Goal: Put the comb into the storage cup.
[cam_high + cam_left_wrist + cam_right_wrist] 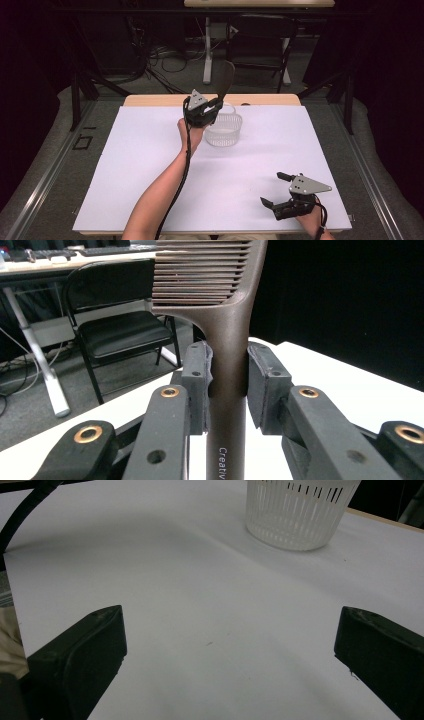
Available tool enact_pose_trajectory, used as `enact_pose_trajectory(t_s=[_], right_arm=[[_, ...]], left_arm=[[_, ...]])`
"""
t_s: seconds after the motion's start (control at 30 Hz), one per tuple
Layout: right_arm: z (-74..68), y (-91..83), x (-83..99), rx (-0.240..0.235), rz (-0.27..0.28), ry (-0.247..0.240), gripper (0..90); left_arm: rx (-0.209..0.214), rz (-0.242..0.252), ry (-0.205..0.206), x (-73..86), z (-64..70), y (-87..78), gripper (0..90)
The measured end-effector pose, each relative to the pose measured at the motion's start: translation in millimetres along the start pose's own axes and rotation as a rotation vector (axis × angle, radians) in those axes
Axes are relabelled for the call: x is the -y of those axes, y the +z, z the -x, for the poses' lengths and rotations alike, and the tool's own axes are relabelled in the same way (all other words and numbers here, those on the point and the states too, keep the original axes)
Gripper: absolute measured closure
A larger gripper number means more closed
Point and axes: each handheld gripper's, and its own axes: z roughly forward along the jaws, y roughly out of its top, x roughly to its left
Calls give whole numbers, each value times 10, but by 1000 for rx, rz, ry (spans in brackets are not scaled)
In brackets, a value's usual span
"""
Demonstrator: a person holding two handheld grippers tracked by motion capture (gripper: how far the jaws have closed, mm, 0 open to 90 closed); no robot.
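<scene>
Gripping a brown comb [227,365], left hand-held gripper [227,385], handle lettering "Creativ"

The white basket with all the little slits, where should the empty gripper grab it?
Probably by its rim. The basket stands upright with its mouth up and its slotted wall is wide and round, so the right gripper, its jaws wide open, could come down from above on the near side and pinch the rim, one jaw inside and one outside. The left gripper beside the basket holds a slotted spatula.

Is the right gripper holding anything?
No. The right gripper is open, with bare white table between its jaws.
</scene>
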Motion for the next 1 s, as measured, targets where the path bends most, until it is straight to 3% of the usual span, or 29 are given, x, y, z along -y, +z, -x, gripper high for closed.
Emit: enact_pose_trajectory(t_s=[0.6,1.0], right_arm=[[3,-3,-2,1,-3,-6,1],[4,-3,-1,-2,-5,-6,2]], left_arm=[[4,-19,13,131,22,20,720],[30,-43,6,188,-4,23,719]])
